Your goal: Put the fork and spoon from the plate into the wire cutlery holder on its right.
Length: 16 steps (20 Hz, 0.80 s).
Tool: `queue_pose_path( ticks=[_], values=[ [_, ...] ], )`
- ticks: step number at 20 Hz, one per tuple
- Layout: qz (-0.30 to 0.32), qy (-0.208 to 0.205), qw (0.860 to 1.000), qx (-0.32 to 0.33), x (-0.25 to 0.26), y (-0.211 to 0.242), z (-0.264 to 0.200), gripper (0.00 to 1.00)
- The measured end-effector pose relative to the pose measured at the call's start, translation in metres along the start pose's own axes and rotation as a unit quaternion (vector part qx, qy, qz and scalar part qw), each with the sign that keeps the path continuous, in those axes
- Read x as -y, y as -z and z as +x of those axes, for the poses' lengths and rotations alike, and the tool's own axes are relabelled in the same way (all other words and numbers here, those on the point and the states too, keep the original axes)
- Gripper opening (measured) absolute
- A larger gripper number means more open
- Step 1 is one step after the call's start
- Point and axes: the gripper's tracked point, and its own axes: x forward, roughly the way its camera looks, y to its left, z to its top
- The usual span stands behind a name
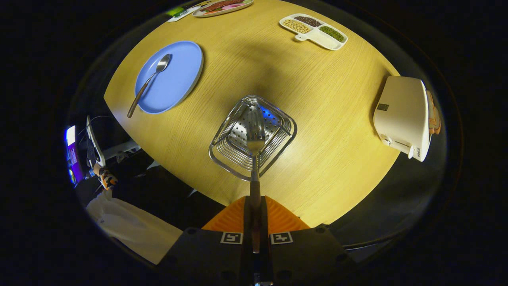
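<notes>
The gripper (255,206) has its 2 fingers pinched on the brown-handled steel fork (255,159), tines hanging right over the square wire cutlery holder (253,137). Looks like step 1 of 2, so next it probably just needs lowering and letting go. The matching steel spoon (149,81) sits on the round blue plate (178,83) further off.

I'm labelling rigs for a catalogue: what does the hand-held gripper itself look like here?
The hand-held gripper has two ribbed, wedge-shaped fingers that taper forward from a dark, flat-topped body. Two square black-and-white tracking markers sit side by side at the finger bases. Small screws dot the body.
</notes>
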Motion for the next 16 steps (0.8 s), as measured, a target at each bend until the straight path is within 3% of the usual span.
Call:
queue_pose_path(
  ticks=[5, 6, 8, 11, 12, 16],
  values=[
    [0.007, -0.008, 0.999, 0.04, -0.003, -0.024, -0.015, 0.2],
    [0.009, -0.013, 0.999, 0.052, -0.005, -0.026, -0.018, 0.42],
    [0.016, -0.023, 0.996, 0.081, -0.012, -0.031, -0.027, 0.73],
    [0.024, -0.038, 0.99, 0.131, -0.026, -0.034, -0.042, 0.83],
    [0.026, -0.043, 0.987, 0.152, -0.032, -0.033, -0.046, 0.96],
    [0.047, -0.06, 0.972, 0.223, -0.06, -0.018, -0.063, 0.99]
  ],
)
